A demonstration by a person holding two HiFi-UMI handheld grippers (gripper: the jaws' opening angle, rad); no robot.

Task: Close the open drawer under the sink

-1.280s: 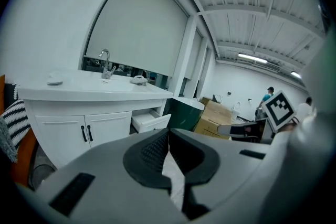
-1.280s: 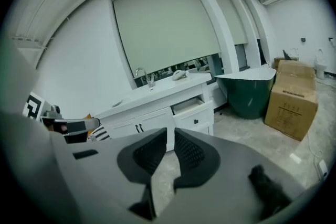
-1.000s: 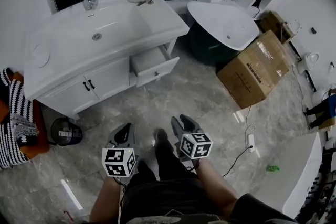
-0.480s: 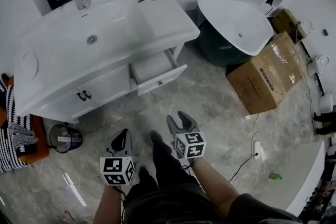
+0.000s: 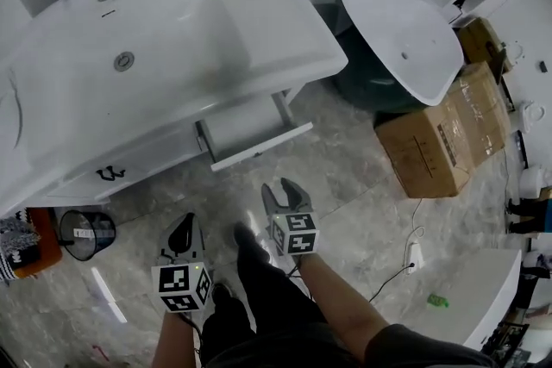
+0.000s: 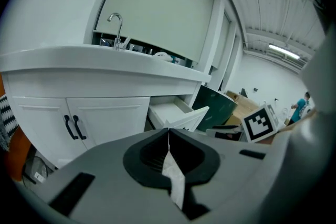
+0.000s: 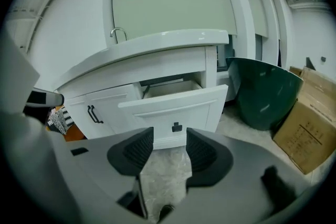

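Observation:
The white drawer [image 5: 250, 134] stands pulled out from the vanity [image 5: 172, 39], under the right end of the sink. In the right gripper view its front panel [image 7: 176, 107] with a small black knob [image 7: 177, 127] faces me straight ahead. My right gripper [image 5: 283, 188] hovers over the floor a short way in front of the drawer, jaws open and empty [image 7: 169, 139]. My left gripper [image 5: 183, 228] hangs lower and to the left, jaws shut with nothing in them [image 6: 168, 131]. It points toward the cabinet doors [image 6: 79, 120], with the drawer [image 6: 176, 115] to its right.
A dark green tub [image 7: 262, 92] with a white basin [image 5: 401, 34] on it stands right of the vanity. Beyond it lie cardboard boxes [image 5: 440, 134]. A black bin [image 5: 82, 233] sits left of my feet, and a cable with a power strip [image 5: 412, 254] lies at right.
I have stepped closer to the vanity, which now fills more of the head view. Both grippers have moved forward toward the drawer. The right jaws stand wider apart.

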